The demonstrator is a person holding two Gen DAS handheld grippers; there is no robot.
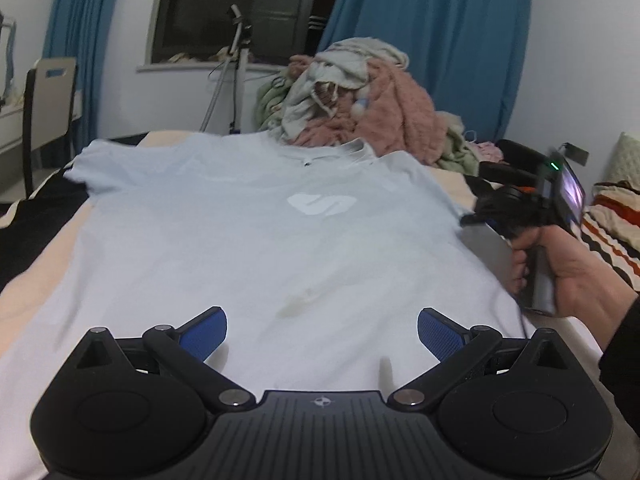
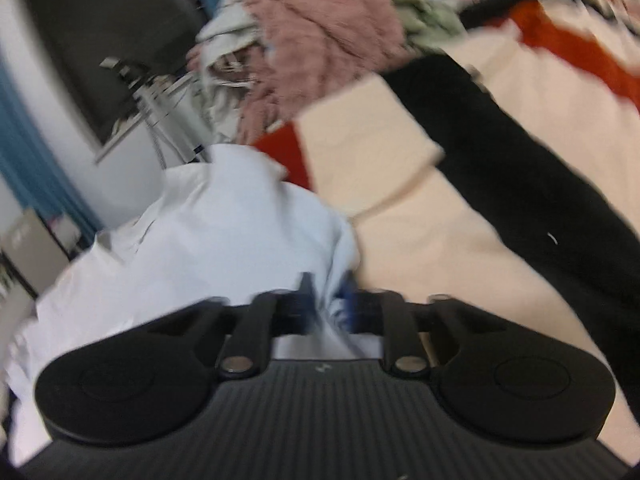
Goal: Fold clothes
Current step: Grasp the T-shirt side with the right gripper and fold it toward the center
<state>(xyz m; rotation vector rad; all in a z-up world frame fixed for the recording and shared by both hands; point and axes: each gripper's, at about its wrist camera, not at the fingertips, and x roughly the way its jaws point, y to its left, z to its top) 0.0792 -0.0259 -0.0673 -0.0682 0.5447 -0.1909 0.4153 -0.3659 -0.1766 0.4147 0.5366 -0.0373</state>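
The right gripper (image 2: pixel 326 306) is clamped on the right sleeve of the pale blue cotton T-shirt (image 1: pixel 256 240), collar pointing away; the left gripper (image 1: pixel 322 334) hovers spread over the hem.

The T-shirt (image 1: pixel 256 240) reads pale blue, a white logo (image 1: pixel 322 204) on its chest and a faint brownish stain (image 1: pixel 294 304) lower down; the left gripper (image 1: pixel 322 334) is black with blue pads (image 1: pixel 204 334); the right gripper (image 2: pixel 326 304) is black too, a blue pad perhaps showing through the blur; curtains (image 1: pixel 440 40) are deep blue; the laundry pile (image 1: pixel 360 100) mixes fluffy pink, cream and pale green; the bed cover (image 2: pixel 440 240) is cream with black and orange-red bands.
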